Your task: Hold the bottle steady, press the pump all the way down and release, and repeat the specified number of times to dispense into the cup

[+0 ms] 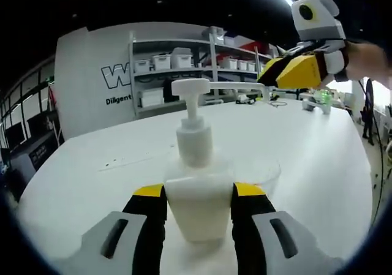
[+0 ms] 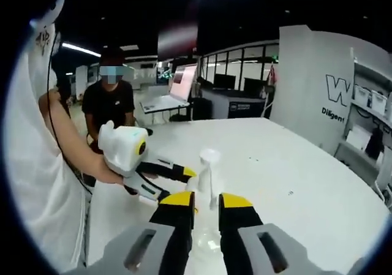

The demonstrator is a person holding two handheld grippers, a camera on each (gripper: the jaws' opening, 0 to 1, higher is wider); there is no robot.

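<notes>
A white pump bottle point(image 1: 197, 195) stands on the white table point(image 1: 318, 152), and my left gripper point(image 1: 199, 192) is shut on its body. Its pump head point(image 1: 191, 88) is up, with the nozzle pointing right. A clear cup point(image 1: 264, 172) sits just behind the bottle, under the nozzle. My right gripper point(image 1: 267, 76) hovers above the nozzle tip, apart from it, jaws together. In the right gripper view my right gripper point(image 2: 207, 201) looks down on the pump head point(image 2: 210, 156), the bottle point(image 2: 197, 182) and the cup point(image 2: 206, 244). The left gripper point(image 2: 180, 184) comes in from the left.
Shelves with white bins point(image 1: 177, 60) stand behind the table, beside a white wall panel with lettering point(image 1: 113, 79). Small items point(image 1: 321, 100) lie at the table's far right. A person in white point(image 2: 37, 165) holds the left gripper, and another person in black point(image 2: 113, 103) stands behind.
</notes>
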